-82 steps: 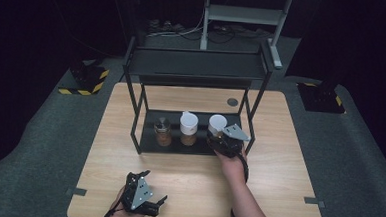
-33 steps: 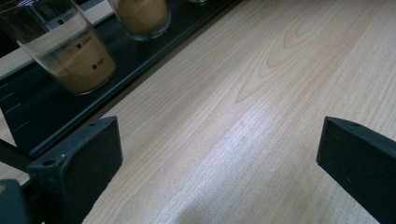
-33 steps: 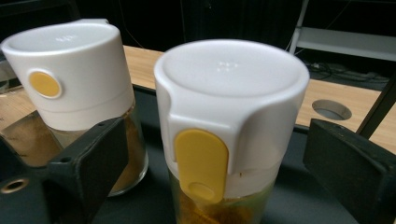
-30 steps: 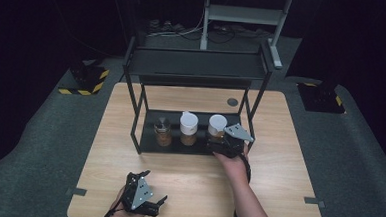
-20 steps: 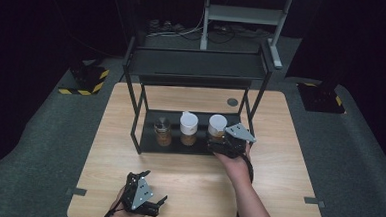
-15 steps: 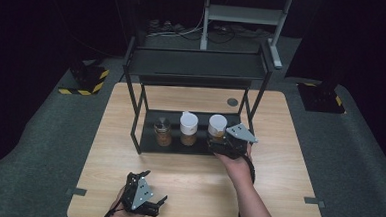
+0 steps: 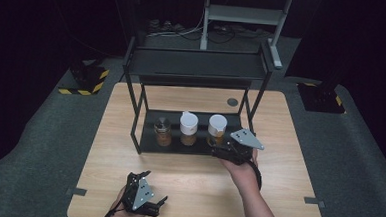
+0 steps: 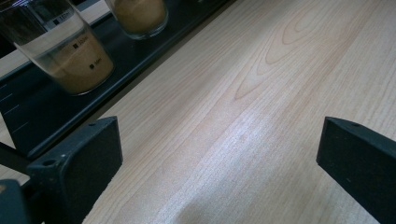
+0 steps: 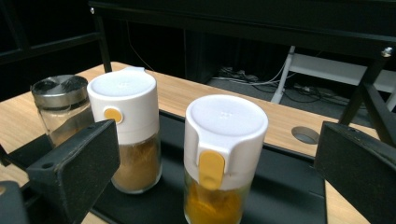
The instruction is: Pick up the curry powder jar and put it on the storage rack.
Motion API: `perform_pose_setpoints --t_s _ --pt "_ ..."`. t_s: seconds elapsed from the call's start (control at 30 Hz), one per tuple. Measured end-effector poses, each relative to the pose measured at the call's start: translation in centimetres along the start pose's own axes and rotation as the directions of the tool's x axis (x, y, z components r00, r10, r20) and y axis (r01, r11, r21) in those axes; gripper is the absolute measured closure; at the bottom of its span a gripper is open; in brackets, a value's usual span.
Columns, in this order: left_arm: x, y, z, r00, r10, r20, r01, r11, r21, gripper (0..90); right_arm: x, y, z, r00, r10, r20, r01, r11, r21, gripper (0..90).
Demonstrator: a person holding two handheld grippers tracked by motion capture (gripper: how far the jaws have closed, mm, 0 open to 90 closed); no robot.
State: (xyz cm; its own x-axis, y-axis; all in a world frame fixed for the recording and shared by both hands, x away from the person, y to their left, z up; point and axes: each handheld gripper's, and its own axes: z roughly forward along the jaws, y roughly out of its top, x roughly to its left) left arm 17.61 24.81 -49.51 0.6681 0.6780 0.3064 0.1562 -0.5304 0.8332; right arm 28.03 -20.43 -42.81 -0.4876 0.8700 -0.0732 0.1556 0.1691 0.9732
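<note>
Three jars sit mid-frame on the black shelf (image 7: 149, 136); the right hand-held gripper (image 7: 220, 151), jaws wide, faces the white-capped jar (image 9: 224, 158). Lower left, the left hand-held gripper (image 7: 148, 206) gapes empty over the bench (image 7: 280, 123).

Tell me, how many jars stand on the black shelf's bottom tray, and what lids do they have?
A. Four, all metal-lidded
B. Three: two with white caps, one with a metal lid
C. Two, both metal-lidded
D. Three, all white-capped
B: the right gripper view shows two white-capped spice jars with yellow buttons and one metal-lidded glass jar, all on the tray.
</note>
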Motion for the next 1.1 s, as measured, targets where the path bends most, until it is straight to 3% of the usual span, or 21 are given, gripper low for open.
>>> perform_pose_setpoints --t_s 0.53,0.9,1.1 --pt "0.0 0.1 0.1 0.9999 0.007 0.007 -0.007 1.0 0.005 0.6 0.3 -1.2 -4.0 0.9986 -0.048 0.022 0.048 0.999 0.007 0.0" --pt "0.1 0.2 0.2 0.9998 0.017 0.013 -0.017 0.9998 0.009 0.8 0.7 -3.1 -6.4 0.9962 -0.079 0.036 0.079 0.997 0.02 0.0" --pt "0.0 0.2 0.2 0.9996 0.024 0.014 -0.024 0.9997 0.009 0.8 1.1 -4.3 -7.5 0.9927 -0.114 0.039 0.112 0.992 0.052 0.0"
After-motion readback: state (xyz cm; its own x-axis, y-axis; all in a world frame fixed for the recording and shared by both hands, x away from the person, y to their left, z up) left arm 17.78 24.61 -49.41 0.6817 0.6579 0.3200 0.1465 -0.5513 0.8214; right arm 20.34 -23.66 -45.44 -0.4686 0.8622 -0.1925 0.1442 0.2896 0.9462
